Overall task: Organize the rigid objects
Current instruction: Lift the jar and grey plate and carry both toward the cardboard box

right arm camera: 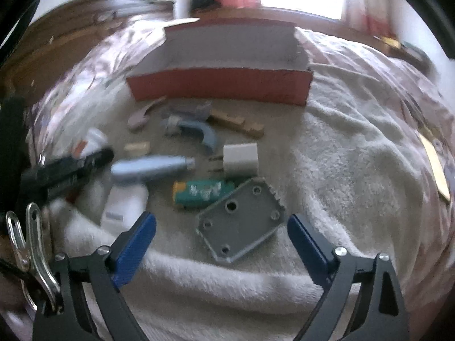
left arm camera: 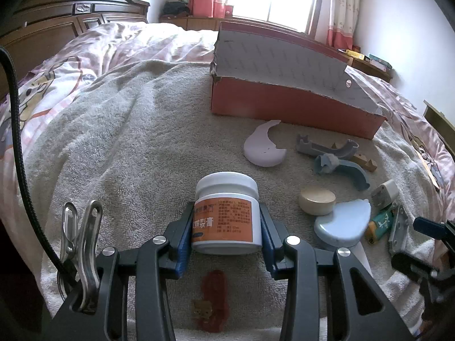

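Note:
My left gripper point(left arm camera: 226, 227) is shut on a white jar with an orange label point(left arm camera: 226, 213), held just above the grey towel. The open red cardboard box point(left arm camera: 284, 105) stands beyond it; it also shows in the right wrist view point(right arm camera: 221, 85). My right gripper point(right arm camera: 221, 236) is open and empty, its blue pads either side of a grey metal plate with holes point(right arm camera: 241, 224). A green lighter point(right arm camera: 203, 193), a white charger point(right arm camera: 240, 160) and a blue-lidded case point(right arm camera: 150, 167) lie just past the plate. The right wrist view is blurred.
On the towel near the box lie a lilac curved piece point(left arm camera: 263, 149), grey and blue plastic brackets point(left arm camera: 341, 164), a notched wooden strip point(right arm camera: 236, 122) and a round wooden disc point(left arm camera: 317, 200). A red hair clip point(left arm camera: 213, 301) lies under my left gripper. A pink quilt point(left arm camera: 99, 51) surrounds the towel.

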Tool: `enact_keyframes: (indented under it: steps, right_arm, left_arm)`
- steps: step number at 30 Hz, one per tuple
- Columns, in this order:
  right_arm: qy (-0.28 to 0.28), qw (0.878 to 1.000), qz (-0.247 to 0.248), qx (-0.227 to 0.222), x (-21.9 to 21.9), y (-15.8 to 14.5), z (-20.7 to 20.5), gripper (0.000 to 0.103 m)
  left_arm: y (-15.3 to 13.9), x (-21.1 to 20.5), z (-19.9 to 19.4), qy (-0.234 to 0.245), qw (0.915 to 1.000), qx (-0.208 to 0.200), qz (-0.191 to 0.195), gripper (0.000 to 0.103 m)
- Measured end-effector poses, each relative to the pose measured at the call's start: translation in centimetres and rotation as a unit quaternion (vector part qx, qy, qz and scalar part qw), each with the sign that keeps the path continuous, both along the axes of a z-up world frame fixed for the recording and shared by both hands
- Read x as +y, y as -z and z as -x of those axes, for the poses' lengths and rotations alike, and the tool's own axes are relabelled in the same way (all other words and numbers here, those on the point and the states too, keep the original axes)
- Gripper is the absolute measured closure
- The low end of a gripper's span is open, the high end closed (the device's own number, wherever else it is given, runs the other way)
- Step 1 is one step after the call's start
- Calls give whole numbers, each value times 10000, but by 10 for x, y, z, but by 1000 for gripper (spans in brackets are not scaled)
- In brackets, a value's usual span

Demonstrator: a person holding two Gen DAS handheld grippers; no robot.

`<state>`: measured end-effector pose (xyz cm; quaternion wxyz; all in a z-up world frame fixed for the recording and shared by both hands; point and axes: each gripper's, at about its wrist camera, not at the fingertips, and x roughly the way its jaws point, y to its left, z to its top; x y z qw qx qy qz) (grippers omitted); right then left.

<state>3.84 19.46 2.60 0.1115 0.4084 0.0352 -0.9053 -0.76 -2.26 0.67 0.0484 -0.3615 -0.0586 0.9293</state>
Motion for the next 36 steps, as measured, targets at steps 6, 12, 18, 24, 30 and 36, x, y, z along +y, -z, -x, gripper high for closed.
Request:
enact_keyframes:
  steps: [6, 12, 18, 24, 30, 36]
  right_arm:
    - [-662, 9938, -893, 7, -5, 0, 4, 6]
    - [-1066, 9874, -1163, -92, -7, 8, 18, 8]
    - [-1091, 9912, -699, -263, 3, 12, 21, 26]
    - [-1080, 9913, -730, -160, 0, 10, 16, 27]
    - [-963, 9944, -444, 44, 2, -5, 12, 27]
    - [-747, 9970, 134, 176, 11, -18, 18, 27]
  left_arm:
    - [0, 0, 0, 1, 10000, -1, -5, 62]
    - [0, 0, 0, 1, 10000, -1, 1, 62]
    - [0, 0, 0, -3, 10000, -1, 26, 62]
    - [-2, -1, -1, 11, 10000, -3, -56, 62]
    - [-12, -1, -7, 84, 9999, 57, -22, 62]
    - [-28, 4, -11, 188, 9996, 181, 74, 62]
